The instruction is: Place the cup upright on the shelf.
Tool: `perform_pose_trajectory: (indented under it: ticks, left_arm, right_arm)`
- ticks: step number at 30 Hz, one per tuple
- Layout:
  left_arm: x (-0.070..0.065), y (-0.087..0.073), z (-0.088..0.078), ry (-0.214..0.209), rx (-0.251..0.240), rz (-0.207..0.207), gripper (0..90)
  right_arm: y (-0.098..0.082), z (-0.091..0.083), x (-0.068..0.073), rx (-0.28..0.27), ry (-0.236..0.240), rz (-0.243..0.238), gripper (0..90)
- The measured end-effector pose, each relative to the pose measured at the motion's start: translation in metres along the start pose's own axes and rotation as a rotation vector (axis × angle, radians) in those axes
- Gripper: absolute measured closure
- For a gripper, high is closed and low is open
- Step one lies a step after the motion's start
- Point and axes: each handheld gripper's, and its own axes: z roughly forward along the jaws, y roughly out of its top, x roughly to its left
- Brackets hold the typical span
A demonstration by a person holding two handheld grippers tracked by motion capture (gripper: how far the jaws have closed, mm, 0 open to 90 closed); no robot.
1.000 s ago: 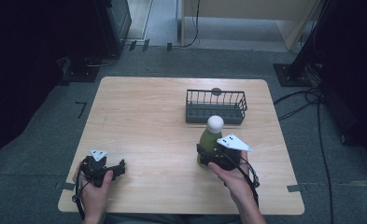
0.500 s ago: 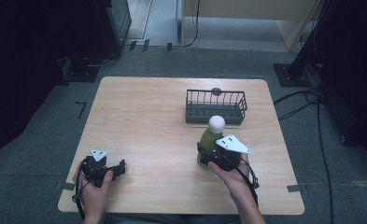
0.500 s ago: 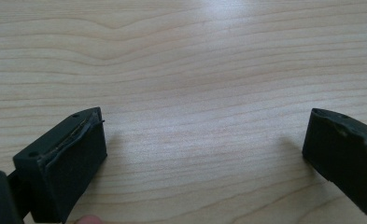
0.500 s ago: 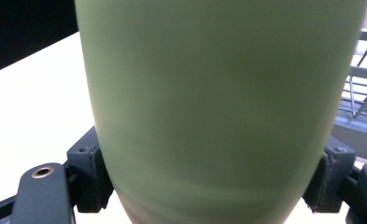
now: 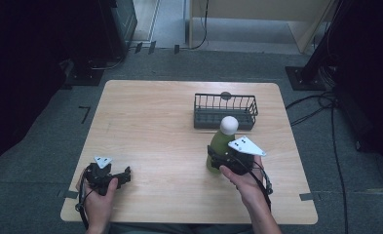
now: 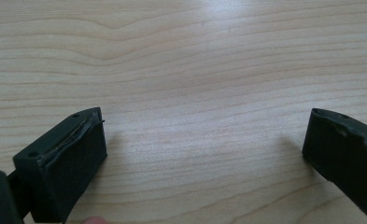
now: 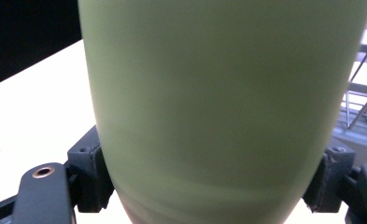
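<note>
The green bottle (image 5: 219, 144) with a round white cap stands upright on the counter (image 5: 155, 126), near a dark wire basket (image 5: 225, 111).

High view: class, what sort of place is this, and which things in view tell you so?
Probably a lab or recording workspace, not a home: a bare wooden table on grey carpet, cables across the floor, and dark equipment stands beside it.

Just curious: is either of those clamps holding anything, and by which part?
The right gripper grips the green bottle low on its body. The left gripper holds nothing.
</note>
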Motion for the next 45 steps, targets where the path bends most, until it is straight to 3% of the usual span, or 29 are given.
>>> perform_pose_trajectory:
  ticks: [14, 38, 45]
  left_arm:
    - [0.000, 0.000, 0.000, -0.001, 0.000, -0.001, 0.0]
    - [0.000, 0.000, 0.000, -0.001, 0.001, -0.001, 0.0]
    - [0.000, 0.000, 0.000, -0.001, 0.001, -0.001, 0.0]
  right_arm:
    - [0.030, -0.003, -0.010, -0.026, -0.037, -0.045, 20.7]
    - [0.088, -0.002, -0.039, -0.073, -0.104, -0.053, 20.8]
    - [0.108, 0.002, -0.048, -0.094, -0.123, -0.032, 20.8]
